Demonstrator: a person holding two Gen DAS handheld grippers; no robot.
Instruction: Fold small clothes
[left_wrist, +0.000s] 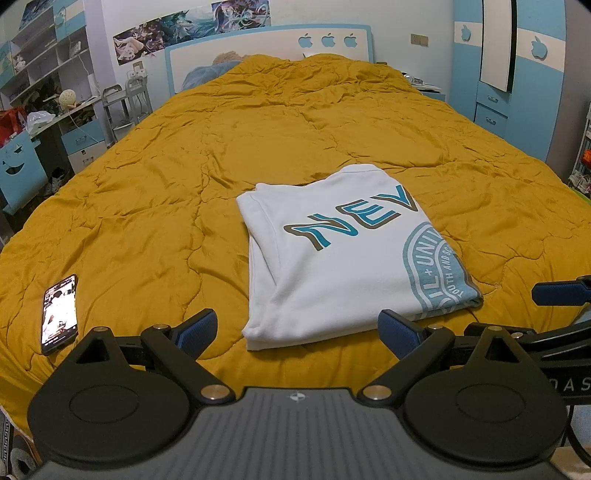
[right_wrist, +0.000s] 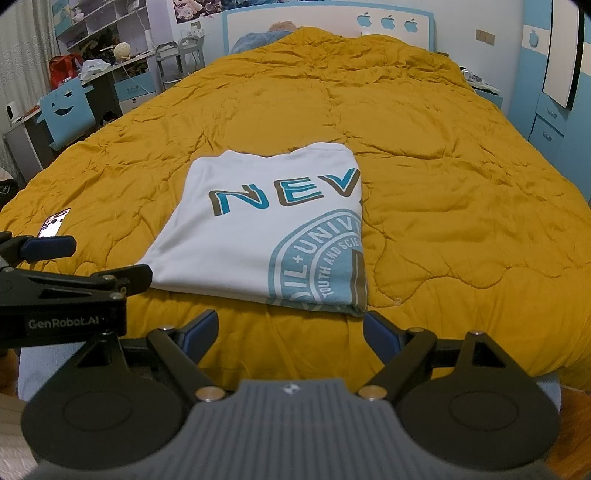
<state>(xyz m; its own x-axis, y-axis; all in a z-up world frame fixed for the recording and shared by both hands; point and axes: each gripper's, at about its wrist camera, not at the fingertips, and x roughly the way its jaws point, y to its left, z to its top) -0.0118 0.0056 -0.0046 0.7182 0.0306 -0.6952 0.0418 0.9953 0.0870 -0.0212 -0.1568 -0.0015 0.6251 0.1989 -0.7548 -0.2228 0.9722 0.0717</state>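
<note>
Left wrist view: my left gripper (left_wrist: 297, 330) level, low over quilt (left_wrist: 166, 184), jaws wide, empty | right gripper (right_wrist: 290, 332) alongside, also wide, empty | folded white T-shirt (left_wrist: 332, 258) flat on quilt just ahead | phone (left_wrist: 60, 314) left.

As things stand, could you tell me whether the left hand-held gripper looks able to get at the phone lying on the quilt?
Probably yes. The left hand-held gripper is open and holds nothing, and the phone lies apart on the bare yellow quilt, left of the folded white T-shirt. Nothing lies between them.
</note>
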